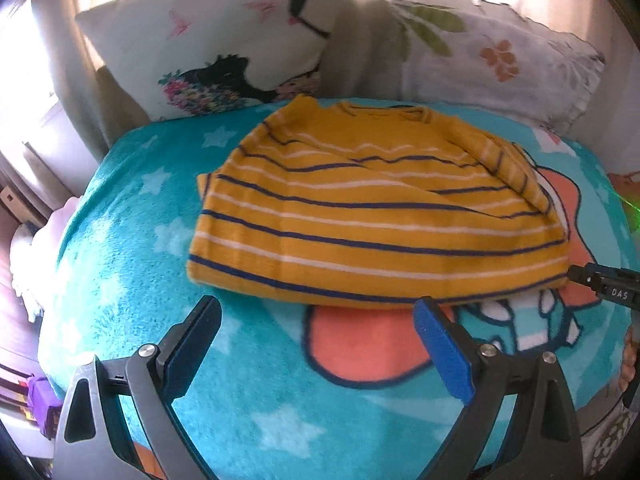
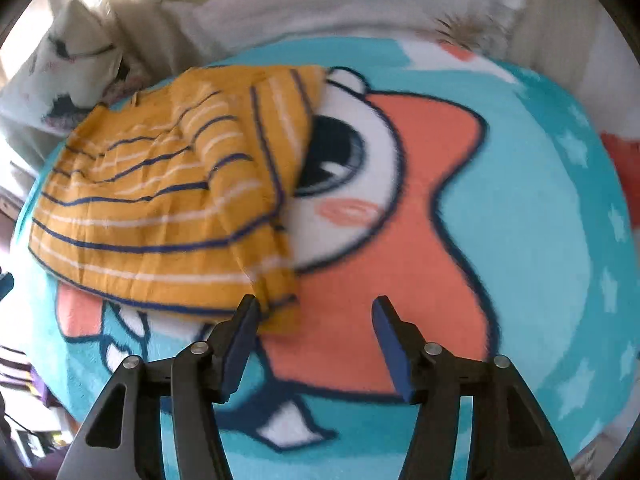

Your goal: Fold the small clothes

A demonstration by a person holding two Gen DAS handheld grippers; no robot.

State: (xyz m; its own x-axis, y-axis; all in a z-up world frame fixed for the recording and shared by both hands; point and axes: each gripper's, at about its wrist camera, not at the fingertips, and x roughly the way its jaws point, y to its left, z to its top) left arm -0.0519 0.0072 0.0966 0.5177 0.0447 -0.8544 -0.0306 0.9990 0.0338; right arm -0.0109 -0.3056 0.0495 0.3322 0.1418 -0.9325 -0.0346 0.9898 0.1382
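A small yellow shirt (image 1: 360,216) with dark blue and white stripes lies on a turquoise blanket, its sleeves folded in over the body. My left gripper (image 1: 316,320) is open and empty, just in front of the shirt's near hem. The right gripper's tip (image 1: 600,280) shows at the right edge of the left wrist view, beside the shirt's right corner. In the right wrist view the shirt (image 2: 160,200) lies to the left. My right gripper (image 2: 314,314) is open and empty, its left finger (image 2: 240,332) close to the shirt's near right corner.
The turquoise blanket (image 1: 132,240) with stars and an orange cartoon fish (image 2: 400,240) covers the bed. Two printed pillows (image 1: 208,40) (image 1: 500,52) lean at the far end behind the shirt. The bed drops off at the left edge (image 1: 48,280).
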